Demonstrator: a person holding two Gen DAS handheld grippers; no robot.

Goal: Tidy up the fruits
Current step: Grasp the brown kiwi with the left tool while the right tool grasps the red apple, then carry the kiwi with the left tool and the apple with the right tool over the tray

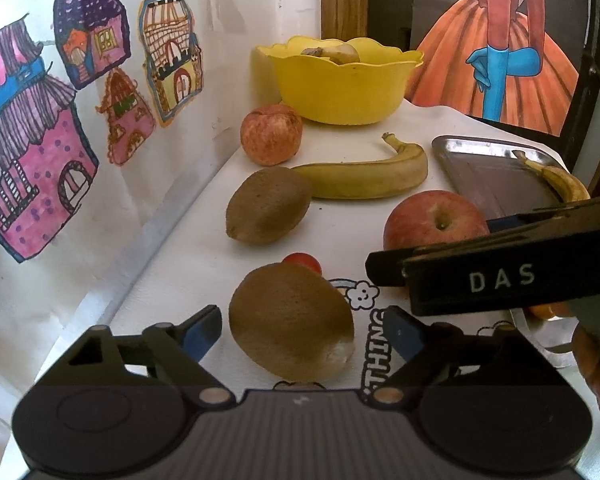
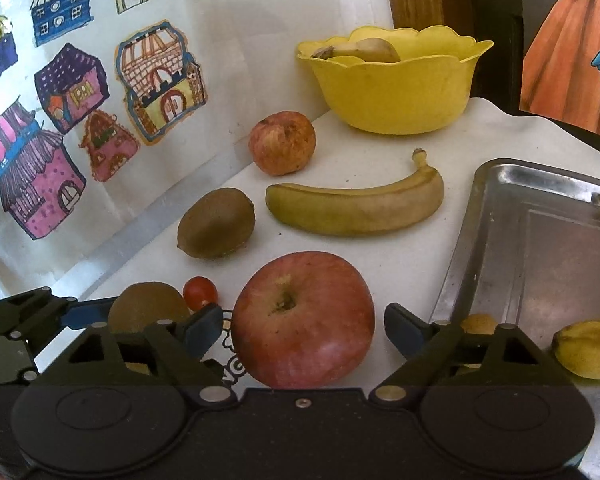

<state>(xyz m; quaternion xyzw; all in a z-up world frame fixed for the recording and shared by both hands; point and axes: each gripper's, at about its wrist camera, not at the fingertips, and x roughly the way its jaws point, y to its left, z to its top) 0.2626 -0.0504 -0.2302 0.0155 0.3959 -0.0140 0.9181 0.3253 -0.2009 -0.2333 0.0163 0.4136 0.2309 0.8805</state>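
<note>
On the white table (image 2: 400, 264): two apples (image 2: 303, 318), two kiwis (image 2: 216, 223).

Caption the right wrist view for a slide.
Open right gripper straddles a red apple, fingers not touching; banana and yellow bowl beyond.

Hung on the white wall at the left: a crowd of cut-out house drawings (image 2: 44, 184), coloured pink, purple, blue and yellow. Propped behind the tabletop at the far right: a painted figure in an orange skirt (image 1: 496, 64) with blue gloves. Between them, a wooden post (image 1: 344, 0). Spread over the tabletop: a white cloth (image 2: 400, 256) printed with black lettering and a smiling cloud (image 1: 362, 294).
</note>
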